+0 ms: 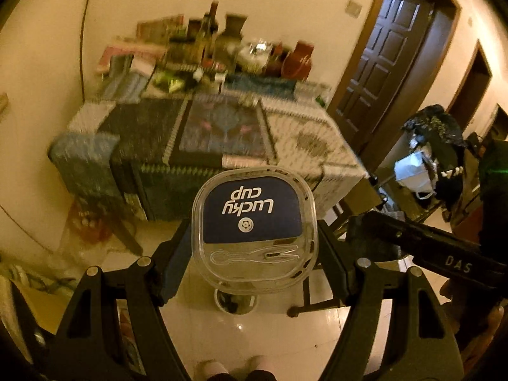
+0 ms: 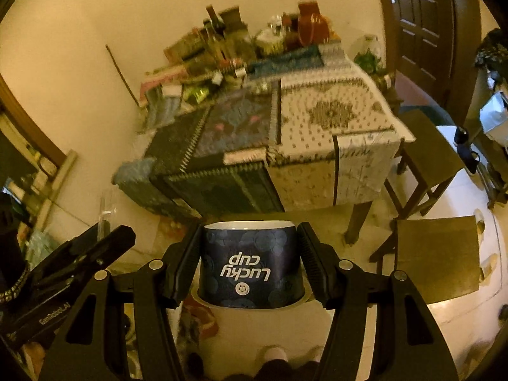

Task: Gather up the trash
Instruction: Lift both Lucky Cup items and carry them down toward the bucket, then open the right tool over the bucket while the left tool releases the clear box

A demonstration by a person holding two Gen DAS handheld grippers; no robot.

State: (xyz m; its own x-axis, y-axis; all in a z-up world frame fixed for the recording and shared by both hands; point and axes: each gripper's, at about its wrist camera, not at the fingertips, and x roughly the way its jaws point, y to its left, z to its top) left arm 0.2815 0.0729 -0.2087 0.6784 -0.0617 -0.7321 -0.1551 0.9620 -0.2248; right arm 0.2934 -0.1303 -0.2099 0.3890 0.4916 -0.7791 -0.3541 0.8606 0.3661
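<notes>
- Lid (image 1: 255,227), clear plastic (printed "Lucky cup"), pinched by left gripper (image 1: 254,238).
- Cup (image 2: 250,266) clamped by right gripper (image 2: 250,263); keep both level, grips firm, above floor bin (image 1: 235,301).

Two fisheye cameras ride on hand-held grippers, each angled downward along its own fingers toward the pale tiled floor (image 1: 260,333). Both face the same cluttered, cloth-covered table (image 1: 304,139) against the wall – near, slightly ahead. The right view sits further right – stools (image 2: 438,254) appear.
</notes>
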